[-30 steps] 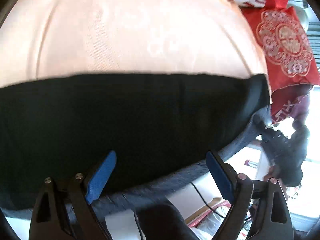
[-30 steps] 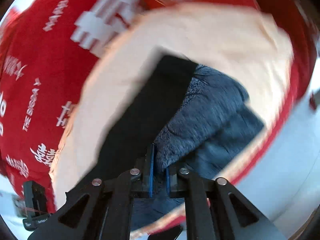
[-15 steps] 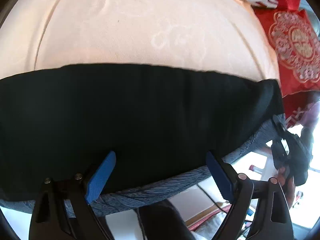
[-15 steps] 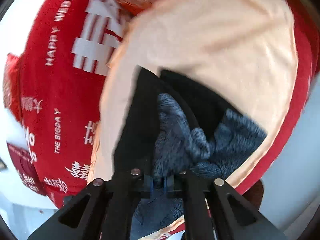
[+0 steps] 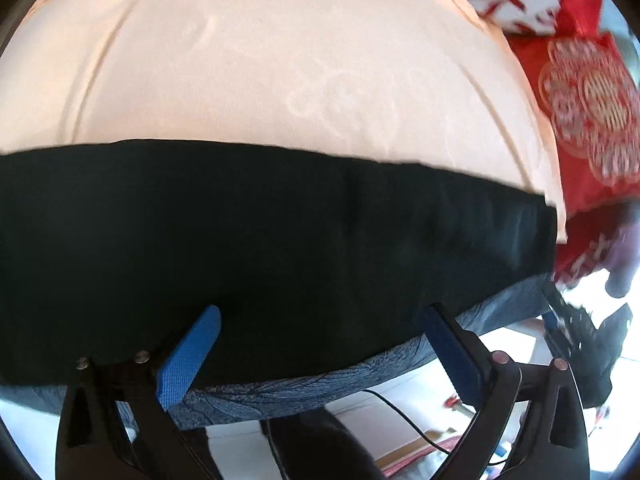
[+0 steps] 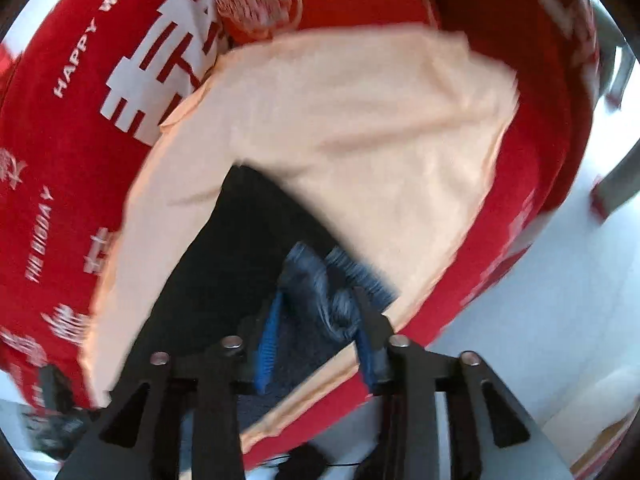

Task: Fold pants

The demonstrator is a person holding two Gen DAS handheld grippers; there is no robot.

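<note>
Lying across a peach sheet (image 5: 280,60), the dark pants (image 5: 260,248) stretch flat, their blue-grey patterned edge nearest the left hand-held gripper (image 5: 320,344), whose blue pads are spread wide and hold nothing. Further right, the right hand-held gripper (image 6: 320,320) stands parted around bunched blue-grey fabric; red printed bedding (image 6: 60,140) surrounds the sheet.
</note>
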